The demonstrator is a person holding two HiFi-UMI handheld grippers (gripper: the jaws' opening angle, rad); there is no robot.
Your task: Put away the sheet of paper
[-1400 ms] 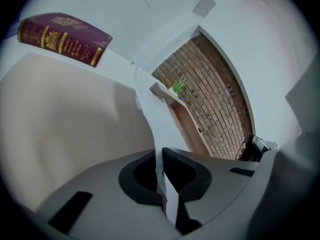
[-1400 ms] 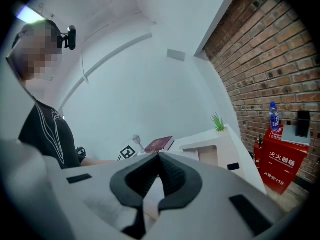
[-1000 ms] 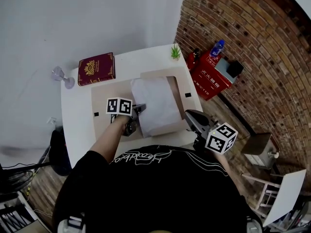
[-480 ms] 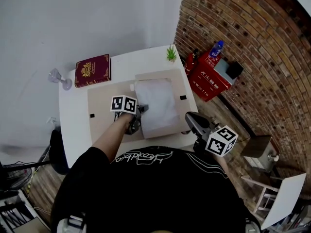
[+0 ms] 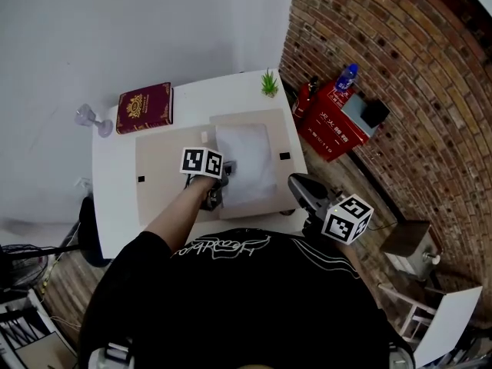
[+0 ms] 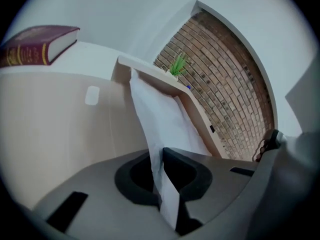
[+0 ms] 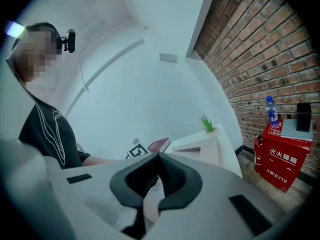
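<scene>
the sheet of paper [image 5: 247,160] lies on the right part of a beige mat [image 5: 165,167] on the white table [image 5: 115,206], its near left edge lifted; the left gripper [image 5: 224,177] has its jaws closed on that edge, and the left gripper view shows the sheet [image 6: 160,114] running up out of the pinch toward a raised beige lip [image 6: 165,81] along its far side; holding it by one edge probably lets the rest peel off the mat without creasing; the right gripper [image 5: 301,187] hangs off the table's near right corner, clear of the paper, its jaws closed on nothing in its own view [image 7: 159,156], likely kept out of the way until needed; to the left the mat is bare, so that side gives room to swing the sheet; a red book [image 5: 144,108] sits at the far left, a small plant [image 5: 269,83] at the far right corner, and a brick wall [image 5: 384,68] with a red box [image 5: 330,121] crowds the right side.
</scene>
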